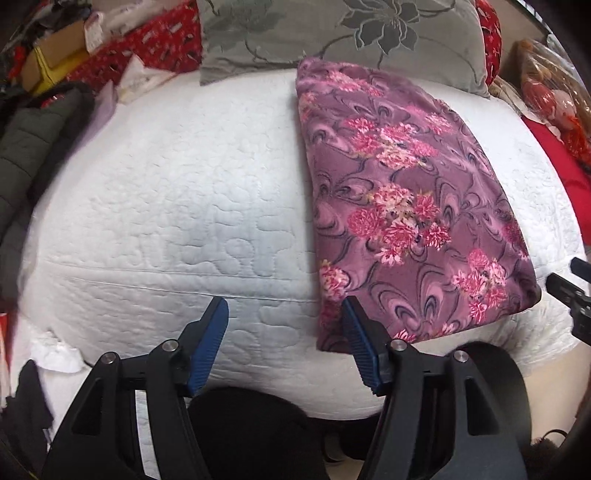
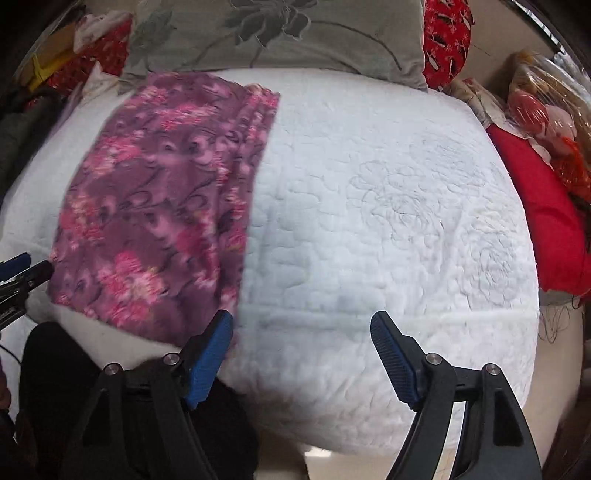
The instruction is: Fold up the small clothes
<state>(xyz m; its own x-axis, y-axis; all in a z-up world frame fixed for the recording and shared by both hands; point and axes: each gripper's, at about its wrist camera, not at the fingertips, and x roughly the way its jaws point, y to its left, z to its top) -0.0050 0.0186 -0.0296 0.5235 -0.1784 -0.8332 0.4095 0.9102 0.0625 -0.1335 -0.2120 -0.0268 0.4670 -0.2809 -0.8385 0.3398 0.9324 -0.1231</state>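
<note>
Item: purple floral garment [image 1: 410, 206], soft, light, limp fleece, folded flat on the white quilted bed [image 1: 166, 192] between your spread, empty left tongs [image 1: 284, 325] and right tongs [image 2: 301, 343]; pinch its near corners.

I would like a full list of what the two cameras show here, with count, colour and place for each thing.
folded garment: one, purple with pink flowers, flat on the white quilt, near its front edge
quilt: one, white, stitched pattern, covers the surface
cushion: one, grey with flower pattern, behind the quilt
red patterned fabric: some, far left and far right at the back
dark jacket: one, grey-black, left of the quilt
red cloth: one, plain red, right of the quilt
left gripper: one, black with blue pads, jaws open, empty
right gripper: one, same colours, jaws open, empty
</note>
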